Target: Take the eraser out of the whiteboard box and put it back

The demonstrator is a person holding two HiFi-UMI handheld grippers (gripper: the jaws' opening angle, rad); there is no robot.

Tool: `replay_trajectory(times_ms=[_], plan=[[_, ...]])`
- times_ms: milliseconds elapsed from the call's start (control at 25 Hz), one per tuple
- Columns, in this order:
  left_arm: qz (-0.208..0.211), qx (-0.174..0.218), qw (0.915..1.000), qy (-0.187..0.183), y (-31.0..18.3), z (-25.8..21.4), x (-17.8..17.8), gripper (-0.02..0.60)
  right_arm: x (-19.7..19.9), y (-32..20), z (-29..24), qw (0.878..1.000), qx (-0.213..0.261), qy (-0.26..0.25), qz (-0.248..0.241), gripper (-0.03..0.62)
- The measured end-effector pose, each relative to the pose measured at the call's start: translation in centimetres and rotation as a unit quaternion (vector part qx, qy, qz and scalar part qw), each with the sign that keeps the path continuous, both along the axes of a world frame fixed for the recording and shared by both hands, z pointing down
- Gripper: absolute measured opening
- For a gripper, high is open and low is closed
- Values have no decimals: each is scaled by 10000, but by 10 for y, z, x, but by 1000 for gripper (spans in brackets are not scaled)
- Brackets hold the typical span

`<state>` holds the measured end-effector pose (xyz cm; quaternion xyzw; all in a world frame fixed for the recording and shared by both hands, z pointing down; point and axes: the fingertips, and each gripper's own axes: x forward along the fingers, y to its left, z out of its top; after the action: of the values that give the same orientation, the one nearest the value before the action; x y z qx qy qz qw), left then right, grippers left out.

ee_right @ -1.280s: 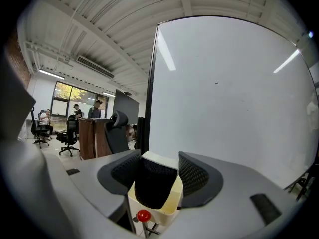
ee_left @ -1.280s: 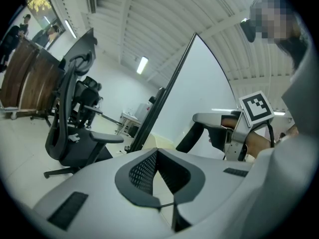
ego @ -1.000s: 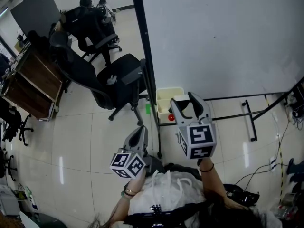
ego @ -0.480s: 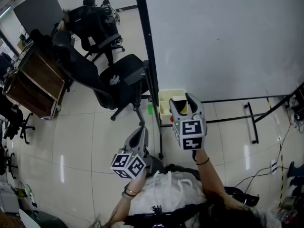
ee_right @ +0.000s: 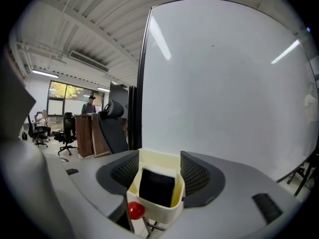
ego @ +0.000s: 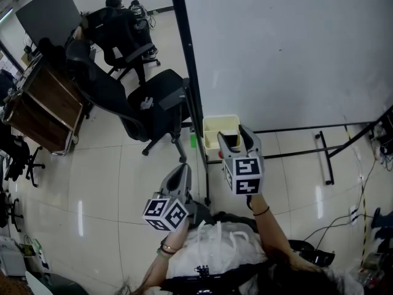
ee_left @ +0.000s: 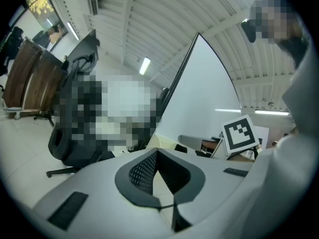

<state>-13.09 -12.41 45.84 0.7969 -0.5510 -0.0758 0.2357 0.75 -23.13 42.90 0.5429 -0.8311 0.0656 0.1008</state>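
A cream whiteboard box hangs at the lower left corner of the whiteboard. The eraser, black with a white top, stands upright inside the box. My right gripper reaches level at the box, one jaw on each side of it. In the right gripper view its jaws are opening, and the pads stand clear of the eraser and the box walls. A red knob sits at the box's lower left. My left gripper hangs lower left, shut and empty, its tips together.
The whiteboard's black post and floor feet stand around the box. Black office chairs and a brown desk fill the left. Cables lie at the right on the tiled floor.
My right gripper has sunk toward the box with the eraser between its jaws. The eraser now stands in the box. The left gripper has kept still.
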Motion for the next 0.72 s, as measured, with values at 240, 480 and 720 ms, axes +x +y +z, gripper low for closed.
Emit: replay_trajectory(times_ms=[240, 480, 720], plan=[[73, -28, 10000, -6, -1, 1, 6, -15, 31, 34, -70, 9910, 971, -849, 365, 0], [189, -32, 9998, -6, -2, 2, 15, -15, 27, 49, -58, 9922, 330, -1179, 225, 1], [140, -37, 9999, -19, 0, 2, 11, -15, 15, 52, -43, 9960, 158, -881, 44, 2]])
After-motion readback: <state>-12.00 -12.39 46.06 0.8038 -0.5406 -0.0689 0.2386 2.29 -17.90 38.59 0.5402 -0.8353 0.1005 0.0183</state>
